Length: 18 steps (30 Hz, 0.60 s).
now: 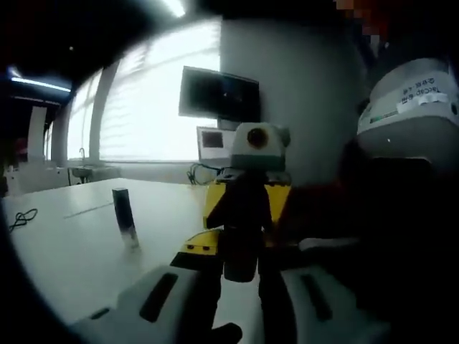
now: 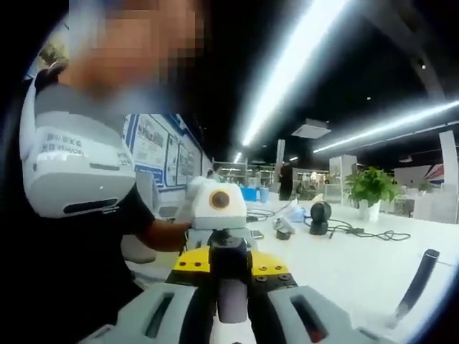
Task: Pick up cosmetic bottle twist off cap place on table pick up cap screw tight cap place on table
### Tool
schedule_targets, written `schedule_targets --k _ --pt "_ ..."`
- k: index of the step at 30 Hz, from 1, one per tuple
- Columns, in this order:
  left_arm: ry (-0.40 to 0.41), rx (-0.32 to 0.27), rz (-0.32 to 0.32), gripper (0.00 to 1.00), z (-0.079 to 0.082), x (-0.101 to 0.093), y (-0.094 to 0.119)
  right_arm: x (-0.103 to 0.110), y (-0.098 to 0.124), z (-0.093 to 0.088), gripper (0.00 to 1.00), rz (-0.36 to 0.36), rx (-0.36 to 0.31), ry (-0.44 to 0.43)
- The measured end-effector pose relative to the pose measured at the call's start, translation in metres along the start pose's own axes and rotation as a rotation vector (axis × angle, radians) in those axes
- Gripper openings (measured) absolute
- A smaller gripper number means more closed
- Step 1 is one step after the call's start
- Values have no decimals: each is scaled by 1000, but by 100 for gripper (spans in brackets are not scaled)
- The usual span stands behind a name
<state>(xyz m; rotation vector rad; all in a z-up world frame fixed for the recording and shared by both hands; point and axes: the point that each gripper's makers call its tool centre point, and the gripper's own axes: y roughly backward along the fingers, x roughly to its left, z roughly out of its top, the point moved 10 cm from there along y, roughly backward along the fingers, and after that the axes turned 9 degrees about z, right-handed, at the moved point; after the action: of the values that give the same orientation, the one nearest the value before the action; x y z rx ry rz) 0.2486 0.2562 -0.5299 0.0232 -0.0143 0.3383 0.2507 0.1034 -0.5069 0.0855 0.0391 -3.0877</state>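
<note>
The dark cylinder [image 1: 241,247] sat between both tools, well above the table [image 1: 79,251]; I took it for the cosmetic bottle, label unreadable. In the left gripper view my left tool [image 1: 239,290] had its jaws narrowed onto the lower end. The right tool [image 1: 247,190] faced me head-on, yellow body, clamped on the upper end. The right gripper view mirrored it: the right tool [image 2: 233,304] was closed on the near end of the same cylinder [image 2: 231,287], with the left tool [image 2: 228,247] gripping the far end.

My read: two opposed grips on one axis is the twist setup, one tool anchoring the body while the other turns the cap. I couldn't tell which end was the cap, or whether this was loosening or tightening.

A second dark tube [image 1: 125,217] stood upright on the table, well clear to the side; in the right gripper view it [image 2: 419,278] leaned at the edge, probably lens warp. Farther out lay a cable [image 2: 362,232], a potted plant [image 2: 370,188] and a wall monitor [image 1: 219,94]. The person [image 2: 93,236] stood close behind the tools.
</note>
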Motion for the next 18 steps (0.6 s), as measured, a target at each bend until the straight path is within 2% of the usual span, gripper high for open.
schedule_targets --k 12,16,18 --pt "-29 -5 8 8 1 1 -1 -2 0 -1 12 -7 -8 -8" --pt "-22 -3 34 8 -1 5 -1 -4 0 -4 13 -50 -20 -27" --pt "-19 -6 35 8 -1 5 -1 -5 1 -4 17 -63 -31 -19"
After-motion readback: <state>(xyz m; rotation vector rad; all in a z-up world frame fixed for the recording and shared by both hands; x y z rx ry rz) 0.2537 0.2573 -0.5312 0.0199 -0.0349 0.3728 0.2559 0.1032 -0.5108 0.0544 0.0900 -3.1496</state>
